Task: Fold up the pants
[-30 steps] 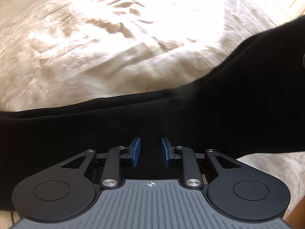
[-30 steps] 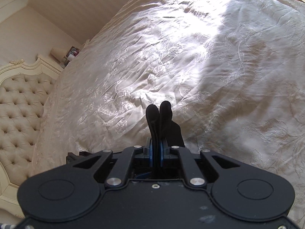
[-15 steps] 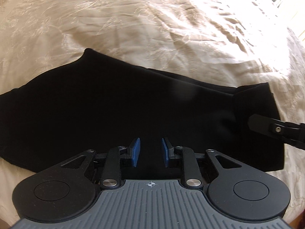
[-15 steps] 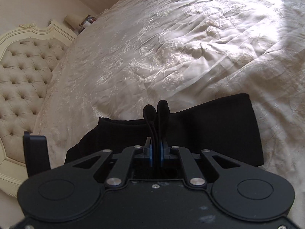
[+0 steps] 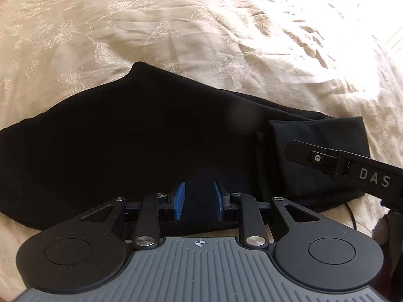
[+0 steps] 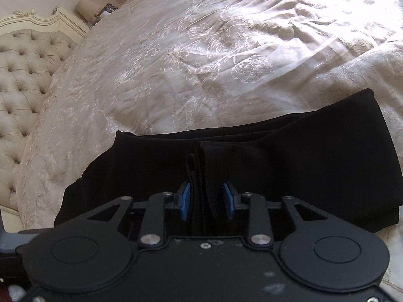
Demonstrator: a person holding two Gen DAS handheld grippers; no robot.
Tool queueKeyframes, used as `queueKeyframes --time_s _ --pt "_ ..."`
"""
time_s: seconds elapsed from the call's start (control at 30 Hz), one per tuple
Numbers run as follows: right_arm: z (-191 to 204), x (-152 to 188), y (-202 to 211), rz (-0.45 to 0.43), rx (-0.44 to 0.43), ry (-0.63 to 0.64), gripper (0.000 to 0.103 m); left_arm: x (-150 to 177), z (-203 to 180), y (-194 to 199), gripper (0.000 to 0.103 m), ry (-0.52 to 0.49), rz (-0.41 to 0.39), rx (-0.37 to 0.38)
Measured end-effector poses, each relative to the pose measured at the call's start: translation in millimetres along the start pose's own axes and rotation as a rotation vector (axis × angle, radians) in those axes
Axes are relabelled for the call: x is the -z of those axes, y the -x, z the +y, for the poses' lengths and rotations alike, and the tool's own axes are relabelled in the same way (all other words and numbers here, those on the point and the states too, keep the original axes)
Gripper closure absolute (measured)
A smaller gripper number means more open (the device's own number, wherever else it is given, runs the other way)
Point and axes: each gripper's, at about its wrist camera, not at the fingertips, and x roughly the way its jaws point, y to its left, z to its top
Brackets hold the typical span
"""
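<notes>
Black pants (image 5: pixel 141 136) lie folded lengthwise on a cream embroidered bedspread (image 5: pixel 201 37). Their right end is doubled back into a short flap (image 5: pixel 314 151). My left gripper (image 5: pixel 199 198) is open and empty, just above the pants' near edge. My right gripper (image 6: pixel 207 202) is open, with the flap's folded edge (image 6: pixel 199 176) lying loose between its blue pads (image 6: pixel 186 200). The right gripper's finger (image 5: pixel 340 161) reaches in over the flap in the left wrist view. The pants (image 6: pixel 302 156) fill the lower half of the right wrist view.
A tufted cream headboard (image 6: pixel 22 80) stands at the left in the right wrist view, with a lamp (image 6: pixel 85 7) behind it. The bedspread (image 6: pixel 226 50) stretches wide beyond the pants, with bright sunlight at the right.
My right gripper carried the pant end over, laid it on the pants and opened. My left gripper drew back, bringing the whole garment into view.
</notes>
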Motion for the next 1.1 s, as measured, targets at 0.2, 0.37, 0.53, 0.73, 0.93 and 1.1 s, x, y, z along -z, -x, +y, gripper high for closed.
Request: queueKeyframes --time_s 0.2,0.37,0.53,0.73,0.93,1.1 --pt "7.6 3.9 31.5 -0.076 -0.024 0.033 0.071 -13.2 -20.5 4.1 0.079 -0.027 -0.028 0.049" --pt "-23.4 2.5 56.0 -0.112 0.086 0.023 0.075 -18.9 -50.0 -7.1 0.079 -0.063 -0.011 0.074" --pt "-67.3 -6.5 62.6 -0.124 0.169 -0.053 0.091 -20.2 -76.4 -28.3 0.079 -0.102 0.026 0.058" --pt "-119.8 -13.1 47.4 -0.065 0.233 -0.195 0.096 -21.7 -88.7 -55.5 0.078 -0.126 0.06 -0.02" --pt "-136.6 -11.5 43.2 -0.023 0.233 -0.219 0.1 -24.2 -84.0 -46.8 0.078 -0.092 0.052 -0.024" --pt "-122.7 -9.6 65.5 -0.045 0.2 -0.139 0.093 -10.2 -58.5 -26.4 0.078 0.013 0.03 -0.05"
